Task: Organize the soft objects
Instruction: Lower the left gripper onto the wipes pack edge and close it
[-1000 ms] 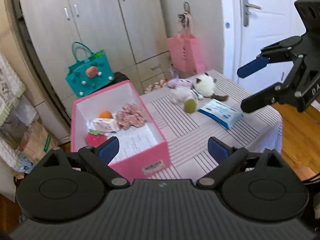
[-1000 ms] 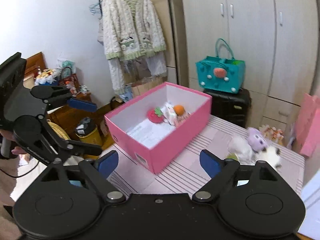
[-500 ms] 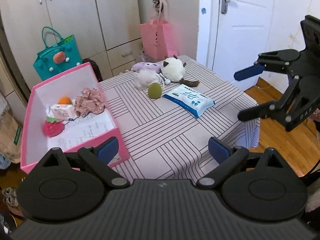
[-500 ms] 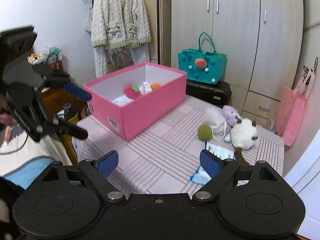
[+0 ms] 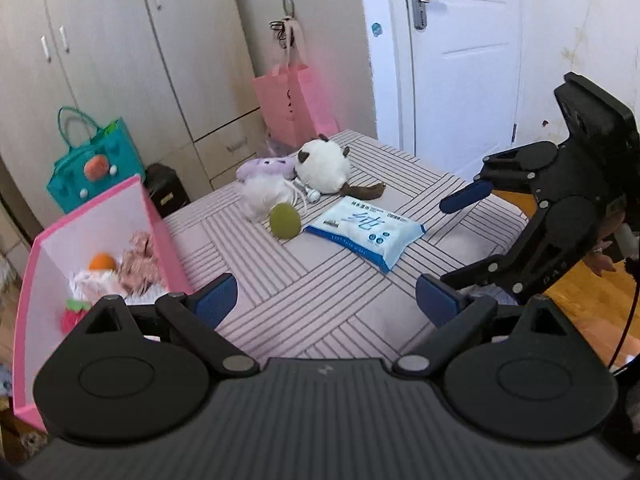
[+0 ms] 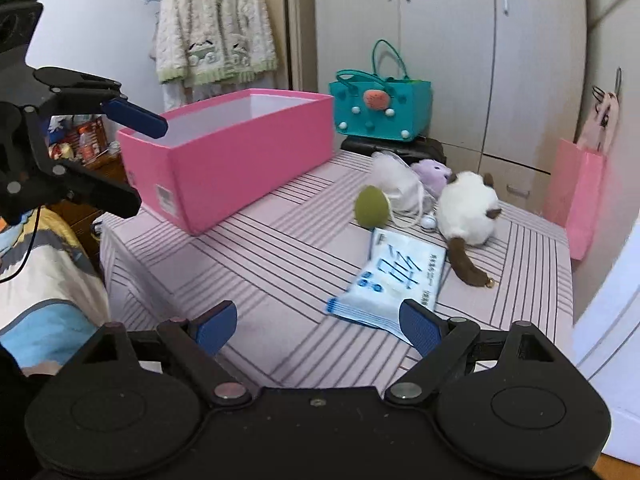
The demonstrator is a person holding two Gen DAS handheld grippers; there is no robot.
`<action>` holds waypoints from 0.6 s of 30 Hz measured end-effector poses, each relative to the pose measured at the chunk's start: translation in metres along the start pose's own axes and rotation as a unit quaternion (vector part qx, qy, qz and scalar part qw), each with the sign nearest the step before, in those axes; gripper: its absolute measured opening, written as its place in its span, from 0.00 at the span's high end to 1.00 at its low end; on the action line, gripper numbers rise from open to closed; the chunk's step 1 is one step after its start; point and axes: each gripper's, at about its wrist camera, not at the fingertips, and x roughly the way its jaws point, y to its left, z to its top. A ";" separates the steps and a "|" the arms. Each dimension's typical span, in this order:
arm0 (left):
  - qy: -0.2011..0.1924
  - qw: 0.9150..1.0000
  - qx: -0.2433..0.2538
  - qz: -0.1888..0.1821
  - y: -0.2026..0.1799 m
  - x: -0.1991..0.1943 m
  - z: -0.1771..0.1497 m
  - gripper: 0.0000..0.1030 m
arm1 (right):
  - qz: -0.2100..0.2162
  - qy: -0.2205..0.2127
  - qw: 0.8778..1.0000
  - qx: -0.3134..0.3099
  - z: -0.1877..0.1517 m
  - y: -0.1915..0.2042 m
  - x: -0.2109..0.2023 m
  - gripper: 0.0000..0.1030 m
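Note:
An open pink box (image 5: 156, 216) (image 6: 224, 168) stands at the left end of the striped table (image 5: 320, 280); inside lie an orange ball (image 5: 102, 261), a pink scrunchie (image 5: 138, 260) and a strawberry toy (image 5: 74, 314). On the cloth sit a white plush cat (image 5: 324, 166) (image 6: 466, 208), a purple plush (image 5: 266, 168) (image 6: 430, 172), a white fluffy piece (image 5: 266, 194) (image 6: 394, 182), a green egg-shaped ball (image 5: 285, 220) (image 6: 372, 206) and a wipes packet (image 5: 366, 230) (image 6: 394, 280). My left gripper (image 5: 326, 304) (image 6: 146, 166) hangs open and empty near the box. My right gripper (image 6: 318, 324) (image 5: 454, 240) is open, just short of the packet.
A teal bag (image 6: 380, 108) rests on a black case behind the table. A pink paper bag (image 5: 294, 100) hangs on the wardrobe by the white door (image 5: 460, 60). A cardigan (image 6: 214, 24) hangs on the wall. A person's clothing (image 6: 44, 280) is at the table's near-left edge.
Both grippers have sunk toward the table and stayed open. The right one has come close to the wipes packet; the left view has swung from the box toward the toys.

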 end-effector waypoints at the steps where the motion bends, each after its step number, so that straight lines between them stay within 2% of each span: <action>1: 0.000 1.000 0.000 -0.002 -0.001 0.005 0.001 0.07 | 0.002 -0.001 1.000 0.007 -0.002 -0.004 0.003 0.12; 7: -0.005 1.000 -0.022 -0.021 -0.006 0.040 0.004 0.08 | -0.011 -0.010 1.000 0.019 -0.017 -0.020 0.024 0.12; 10: -0.031 0.998 -0.054 -0.015 -0.004 0.051 0.006 0.09 | -0.031 -0.005 0.999 0.013 -0.026 -0.024 0.034 0.12; 14: -0.033 0.994 -0.096 -0.041 0.005 0.066 0.008 0.09 | -0.025 0.003 0.999 0.046 -0.032 -0.036 0.043 0.12; 18: -0.030 0.988 -0.133 -0.067 0.007 0.090 0.005 0.09 | -0.022 -0.021 0.997 0.070 -0.033 -0.041 0.048 0.11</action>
